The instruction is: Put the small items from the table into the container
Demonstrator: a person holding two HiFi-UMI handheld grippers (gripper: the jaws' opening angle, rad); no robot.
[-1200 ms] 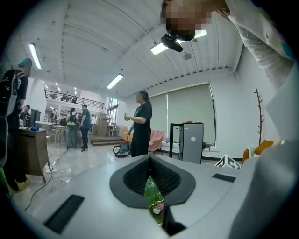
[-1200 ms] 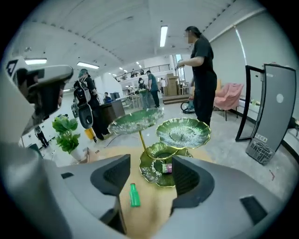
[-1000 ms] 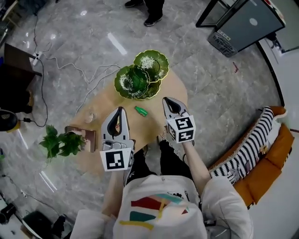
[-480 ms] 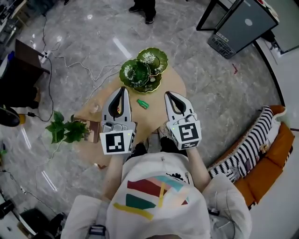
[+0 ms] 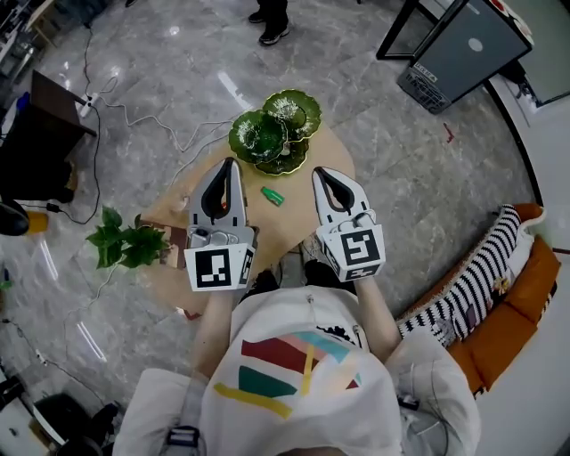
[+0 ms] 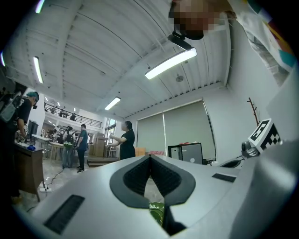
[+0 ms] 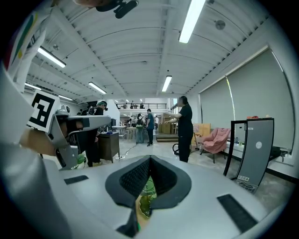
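Observation:
A small green item (image 5: 272, 196) lies on the tan wooden table (image 5: 303, 218), between my two grippers and below them. Two overlapping green leaf-shaped dishes (image 5: 272, 134) stand at the table's far end. The left gripper (image 5: 229, 163) is held high over the table's left part, its jaws meeting at the tip with nothing in them. The right gripper (image 5: 319, 173) hangs over the right part, likewise shut and empty. In the left gripper view (image 6: 149, 156) and the right gripper view (image 7: 149, 158) both point about level into the room, and a bit of green dish (image 7: 147, 196) shows through the jaw gap.
A potted plant (image 5: 125, 245) and a brown box (image 5: 172, 240) sit at the table's left end, with a small clear object (image 5: 181, 204) nearby. A sofa with a striped cushion (image 5: 476, 289) is at the right. Cables (image 5: 151, 134) run across the marble floor; a person's feet (image 5: 272, 18) stand beyond the table.
Both grippers have risen well above the table, and the table looks smaller and farther away. Their jaws stayed shut. The green item has not moved.

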